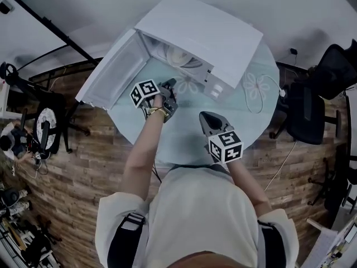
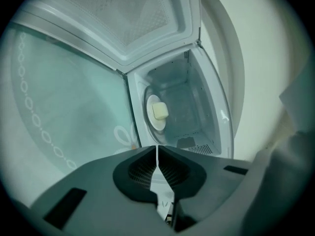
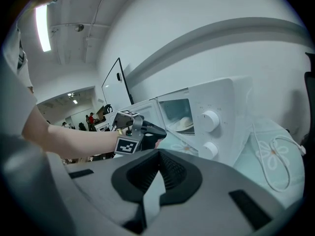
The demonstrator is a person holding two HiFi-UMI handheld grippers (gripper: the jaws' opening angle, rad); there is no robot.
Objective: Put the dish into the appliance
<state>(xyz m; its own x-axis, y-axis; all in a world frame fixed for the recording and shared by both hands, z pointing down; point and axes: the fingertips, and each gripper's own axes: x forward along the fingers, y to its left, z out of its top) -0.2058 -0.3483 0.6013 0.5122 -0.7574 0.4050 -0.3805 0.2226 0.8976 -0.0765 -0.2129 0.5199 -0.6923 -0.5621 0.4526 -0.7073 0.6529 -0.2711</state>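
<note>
From my feed above, the door point(image 1: 114, 71) of the white microwave point(image 1: 206, 32) hangs wide open toward ten o'clock, over the edge of the round bench point(image 1: 189, 144) with its pale flowered cloth. Just to the right of the door, the left claw point(image 1: 170, 85) sits in front of the oven's mouth, pointing in at twelve o'clock. Its own camera shows it clenched, with only a hairline slit between the jaws and nothing in them. Straight ahead of it the dish point(image 2: 153, 124) lies on the floor of the cavity, clear of the claw, with a pale yellow block point(image 2: 160, 110) resting on top. Further right, near the middle of the bench and toward five o'clock from the left claw, I hold the right claw point(image 1: 204, 116) above the cloth. It is clenched too and empty, its tips meeting. It looks toward the oven front, where two round knobs point(image 3: 209, 119) stand one above the other beside the opening. At the bench's two o'clock edge, a white cable point(image 1: 262, 88) loops over the cloth.
</note>
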